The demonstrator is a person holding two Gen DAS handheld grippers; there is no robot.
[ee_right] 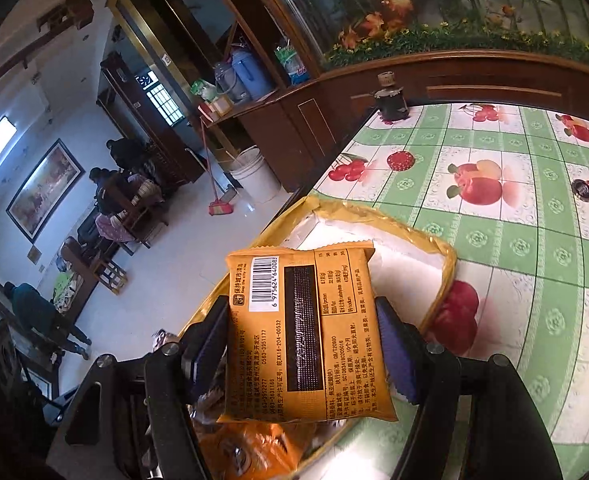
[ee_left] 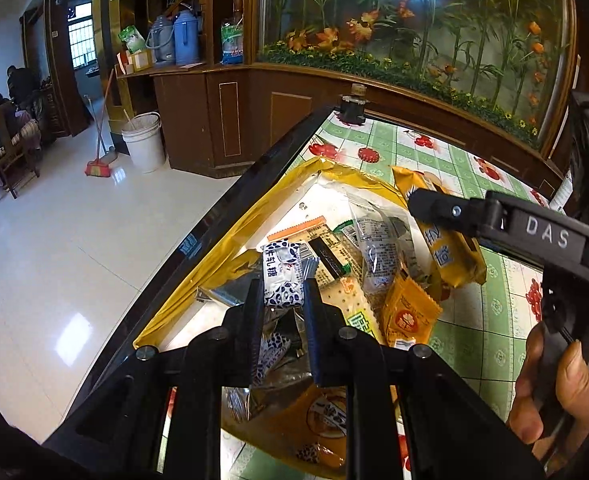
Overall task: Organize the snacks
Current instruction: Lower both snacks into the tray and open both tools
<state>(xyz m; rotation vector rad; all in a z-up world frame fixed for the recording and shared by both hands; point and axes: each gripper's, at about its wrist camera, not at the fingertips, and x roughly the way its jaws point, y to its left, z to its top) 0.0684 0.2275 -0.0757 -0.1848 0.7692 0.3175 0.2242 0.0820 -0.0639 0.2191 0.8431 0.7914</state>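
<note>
Left gripper [ee_left: 284, 300] is clamped on a small blue-and-white candy bar [ee_left: 282, 276], long axis running straight out along the fingers, hanging just above the foam box [ee_left: 214, 256]. Right gripper [ee_right: 302, 340] pinches a flat orange packet [ee_right: 302, 336] across its width, barcode side up, long axis pointing forward over the same box, toward its bare far corner.

Both hands are right over the box; the right one is nearer the clear white floor, the left sits over the heap.

Box is yellow-taped, at the table [ee_right: 514, 208] edge, and holds mixed wrapped snacks: clear-wrapped pieces, crackers, orange sachets.
</note>
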